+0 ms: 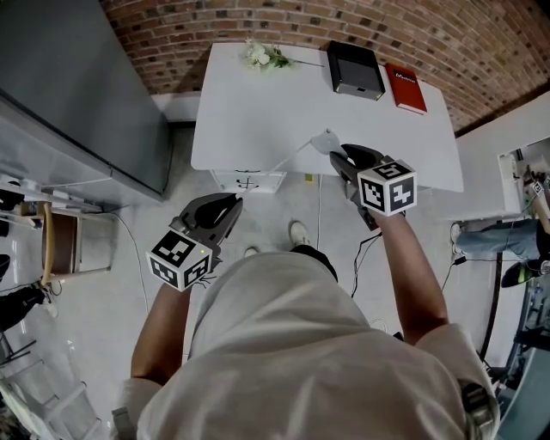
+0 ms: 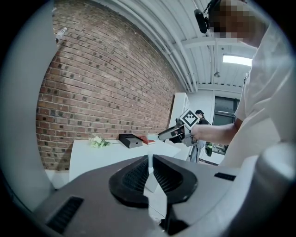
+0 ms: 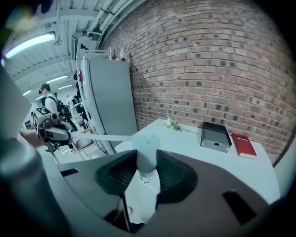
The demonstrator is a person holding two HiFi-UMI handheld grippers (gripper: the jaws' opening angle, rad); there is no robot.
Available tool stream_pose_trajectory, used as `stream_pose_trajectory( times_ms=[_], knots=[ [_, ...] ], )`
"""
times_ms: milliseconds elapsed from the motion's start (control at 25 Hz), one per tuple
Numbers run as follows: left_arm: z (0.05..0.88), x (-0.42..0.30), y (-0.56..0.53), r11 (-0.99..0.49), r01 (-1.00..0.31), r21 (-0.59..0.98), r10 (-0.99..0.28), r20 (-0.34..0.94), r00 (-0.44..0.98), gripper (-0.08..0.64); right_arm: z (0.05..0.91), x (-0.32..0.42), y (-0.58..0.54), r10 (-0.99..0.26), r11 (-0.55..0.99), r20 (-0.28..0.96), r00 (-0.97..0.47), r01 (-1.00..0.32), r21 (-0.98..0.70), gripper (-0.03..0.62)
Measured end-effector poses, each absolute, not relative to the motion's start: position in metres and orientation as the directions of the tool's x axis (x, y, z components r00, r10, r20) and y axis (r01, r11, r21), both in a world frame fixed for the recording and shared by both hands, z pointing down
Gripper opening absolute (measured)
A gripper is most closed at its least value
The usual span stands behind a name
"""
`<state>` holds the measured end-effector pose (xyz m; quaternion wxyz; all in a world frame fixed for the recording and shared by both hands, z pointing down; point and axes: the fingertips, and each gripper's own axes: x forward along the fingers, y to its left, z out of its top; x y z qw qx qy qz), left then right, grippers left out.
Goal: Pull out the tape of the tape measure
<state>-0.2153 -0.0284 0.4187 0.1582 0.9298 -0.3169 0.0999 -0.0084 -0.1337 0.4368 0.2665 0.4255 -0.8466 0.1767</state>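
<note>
- The tape measure (image 3: 145, 155) – a pale, rounded case – sat upright between the jaws of the right gripper (image 3: 145, 172), with the ribbed pads pressed against both of its sides.
- In the head view we saw the case held in the air above the near edge of the white table (image 1: 258, 129), not resting on it.
- The tape (image 1: 281, 166) was drawn out of the case and ran as a thin pale line, down and to the left in that view, to the left gripper (image 1: 234, 203).
- The left gripper's jaws were nearly together and clamped on the far end of the tape. In the left gripper view the strip showed edge-on in the narrow slit between the black pads.
- The left gripper was off the table, over the light floor (image 1: 284, 215) in front of it and well apart from the right gripper.
- From the right gripper view the tape stretched almost level, and we could make out fine markings along it but could not read them.
- A bare forearm carried each gripper, and the marker cubes faced up toward the head camera.
- On the table's far side lay a small bunch of white flowers (image 1: 265, 57), a black box (image 1: 355, 69) and, just beside the box, a red book (image 1: 405, 88).
- Behind the table rose a brick wall (image 1: 258, 17) – and to its left stood a tall grey cabinet (image 1: 77, 86).
</note>
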Motion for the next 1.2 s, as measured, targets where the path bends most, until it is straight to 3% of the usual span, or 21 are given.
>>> stream_pose_trajectory(
  times_ms=[1200],
  knots=[
    [0.417, -0.243, -0.03, -0.736, -0.631, 0.244, -0.567, 0.286, 0.772, 0.028, 0.437, 0.021, -0.154, -0.667, 0.518, 0.598, -0.444, -0.853, -0.055, 0.135]
  ],
)
